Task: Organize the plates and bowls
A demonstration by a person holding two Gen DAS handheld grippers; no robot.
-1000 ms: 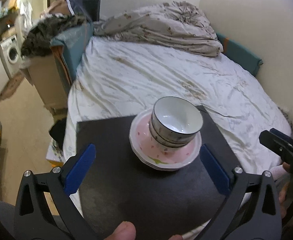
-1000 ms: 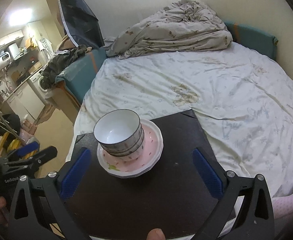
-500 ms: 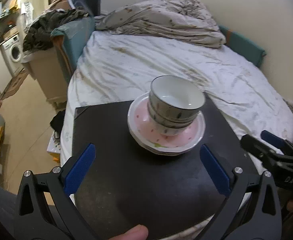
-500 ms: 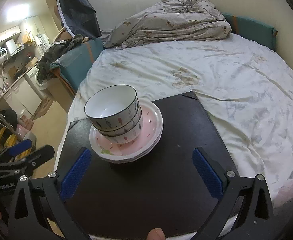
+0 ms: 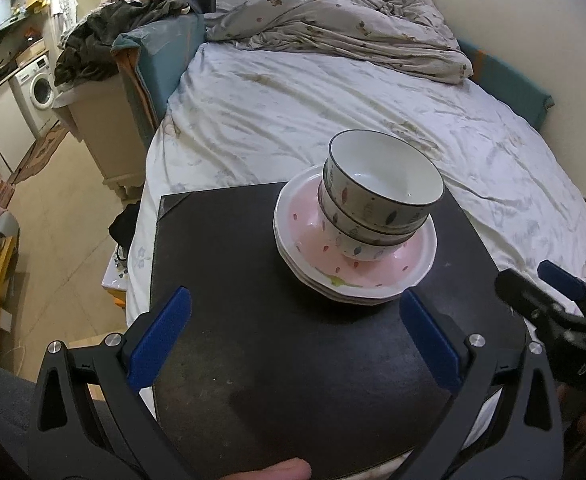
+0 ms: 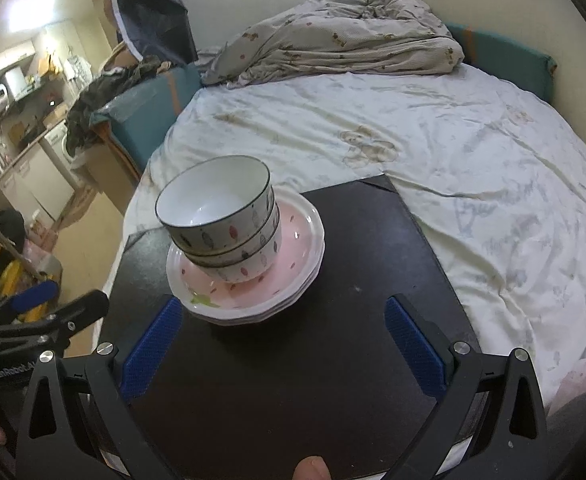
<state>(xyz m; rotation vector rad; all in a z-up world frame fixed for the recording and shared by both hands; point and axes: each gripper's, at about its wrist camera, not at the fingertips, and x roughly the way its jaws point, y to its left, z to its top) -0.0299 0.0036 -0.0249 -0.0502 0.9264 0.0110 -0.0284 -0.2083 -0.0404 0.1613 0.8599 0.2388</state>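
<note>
A wide bed (image 5: 333, 120) with a pale, creased sheet fills most of the room, running up to plain cream walls (image 5: 513, 20) behind and at the right. A crumpled grey duvet (image 5: 341, 36) with small brown prints is heaped at the far end. A teal cushion (image 5: 509, 84) lines the right wall, another teal pad (image 5: 161, 56) stands at the bed's left edge beside a beige cabinet (image 5: 101, 128) piled with dark clothes (image 5: 105, 36). A dark cloth (image 6: 149, 12) hangs on the back wall. Beyond, a beige tiled floor (image 5: 65, 216) leads to a washing machine (image 5: 39, 88) under a cluttered counter. A ceiling light (image 6: 33, 8) glows brightly there.
</note>
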